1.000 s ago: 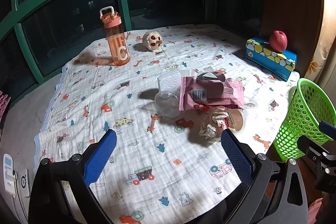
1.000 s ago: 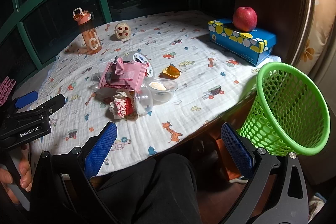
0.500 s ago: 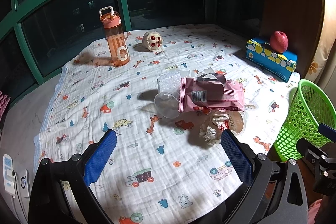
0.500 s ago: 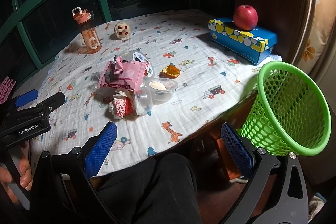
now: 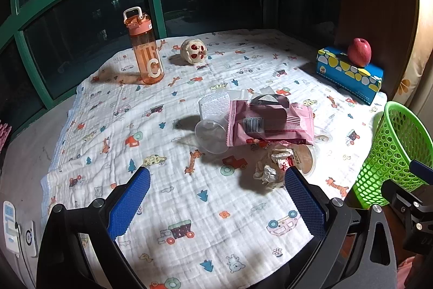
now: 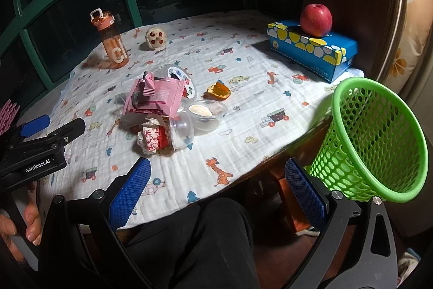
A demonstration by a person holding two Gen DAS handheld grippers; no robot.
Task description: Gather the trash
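Trash pile mid-table: pink wrapper (image 6: 158,97) over clear cups (image 6: 181,130), small tub (image 6: 206,113) holding pale residue, crumpled paper (image 6: 151,138), green basket (image 6: 374,137) at table edge, inside unseen, left gripper (image 5: 216,203) and right gripper (image 6: 216,197) spread wide, holding nothing.

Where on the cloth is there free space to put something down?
Bare cloth lies between the orange bottle and the trash pile, and between the orange peel and the blue box. It is crowded around the pink wrapper, where cups and crumpled paper touch.
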